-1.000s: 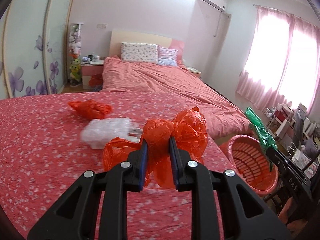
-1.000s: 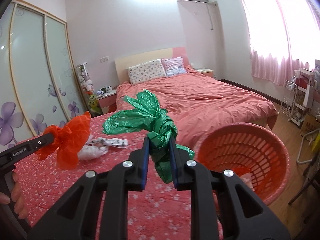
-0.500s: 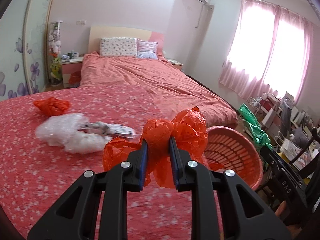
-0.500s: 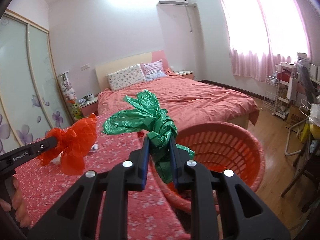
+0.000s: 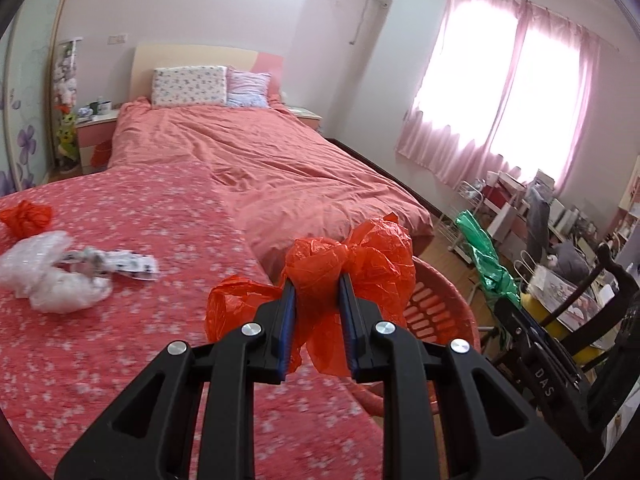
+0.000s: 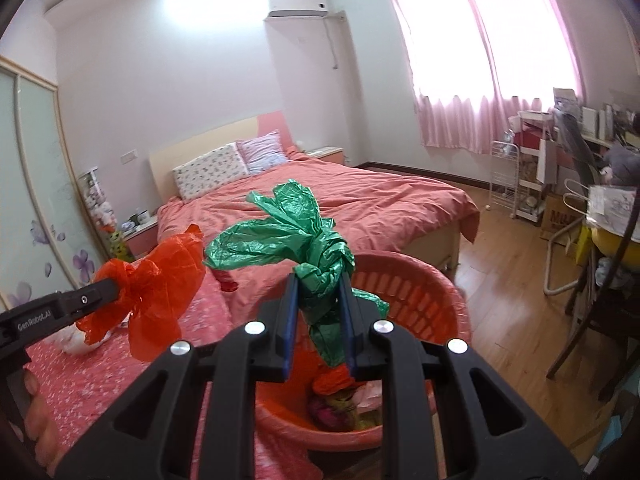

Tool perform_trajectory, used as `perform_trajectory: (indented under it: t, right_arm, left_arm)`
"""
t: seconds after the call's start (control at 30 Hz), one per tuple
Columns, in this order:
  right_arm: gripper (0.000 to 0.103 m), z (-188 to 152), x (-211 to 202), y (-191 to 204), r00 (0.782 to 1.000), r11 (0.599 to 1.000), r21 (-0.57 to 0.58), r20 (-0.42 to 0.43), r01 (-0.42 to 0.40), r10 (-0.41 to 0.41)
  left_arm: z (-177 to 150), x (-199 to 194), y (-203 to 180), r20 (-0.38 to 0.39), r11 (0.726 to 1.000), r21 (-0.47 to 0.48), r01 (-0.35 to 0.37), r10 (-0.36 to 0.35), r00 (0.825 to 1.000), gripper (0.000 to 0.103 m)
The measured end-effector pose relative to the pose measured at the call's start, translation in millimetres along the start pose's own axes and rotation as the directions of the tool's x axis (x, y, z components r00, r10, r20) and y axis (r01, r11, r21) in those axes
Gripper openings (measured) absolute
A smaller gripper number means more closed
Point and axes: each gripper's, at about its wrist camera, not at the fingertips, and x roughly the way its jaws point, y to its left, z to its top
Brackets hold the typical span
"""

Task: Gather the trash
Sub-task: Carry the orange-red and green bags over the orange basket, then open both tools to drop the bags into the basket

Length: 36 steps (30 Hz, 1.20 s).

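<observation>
My left gripper [image 5: 317, 284] is shut on a crumpled orange plastic bag [image 5: 376, 256], held over the right edge of the red flowered bedcover, beside the red plastic basket [image 5: 444, 304]. My right gripper [image 6: 318, 286] is shut on a knotted green plastic bag [image 6: 280, 232], hanging above the basket [image 6: 444, 300], which holds some trash at its bottom. From the right wrist the left gripper [image 6: 100, 292] and its orange bag [image 6: 160, 284] show at the left. On the bedcover lie a clear plastic wrap [image 5: 44, 272], a printed wrapper [image 5: 124, 264] and another orange bag [image 5: 26, 216].
A pink bed [image 5: 256, 160] with pillows stands behind the flowered cover. To the right are a wooden floor [image 6: 512, 264], a white wire rack [image 6: 504, 176], a dark chair [image 5: 592, 320] and cluttered shelves. A person's fingers [image 6: 32, 400] hold the left gripper's handle.
Both grippers swung right with their bags toward the basket. The loose trash on the bedcover slid to the left of the left wrist view, and the basket now sits under the right gripper.
</observation>
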Motion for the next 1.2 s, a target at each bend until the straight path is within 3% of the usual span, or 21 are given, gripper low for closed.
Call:
perform_trajectory:
  t: [0.37,0.73,0.83,0.9,0.97,1.2]
  right_arm:
    - [0.020,0.1,21.7,-30.9,0.999,0.998,0.047,-0.006,0.034,-0.034]
    - [0.020,-0.6,38.6,-37.0,1.000,0.997,0.069,-0.015,0.023,-0.022]
    - [0.023,0.7,42.4,-35.2,1.000,0.997,0.070,-0.014,0.013,-0.012]
    - [0.025,0.9,45.1,-36.2,1.000,0.998,0.069,-0.015,0.008,-0.007]
    - [0.035,-0.1,48.3,-34.8,1.000,0.998,0.064,-0.020,0.007,-0.006]
    - [0.058,-10.4,49.1,-27.4,0.999,0.999,0.032,-0.029,0.024,-0.023]
  left_arm:
    - [-6.4,37.3,-31.9,-0.064,0.998,0.030,0.051,-0.049,0.997,0.021]
    - [-10.1,58.7,-42.0,-0.104,0.997,0.035,0.070,-0.067,0.992,0.021]
    - [-12.1,62.5,-43.2,-0.111,0.997,0.033,0.065,-0.061,0.992,0.022]
    - [-13.8,64.7,-41.6,-0.118,0.998,0.031,0.057,-0.053,0.992,0.029]
    - [-15.2,66.7,-39.2,-0.122,0.999,0.027,0.042,-0.039,0.992,0.042]
    - [-23.0,61.8,-16.0,-0.134,0.999,0.020,-0.039,0.041,0.990,0.052]
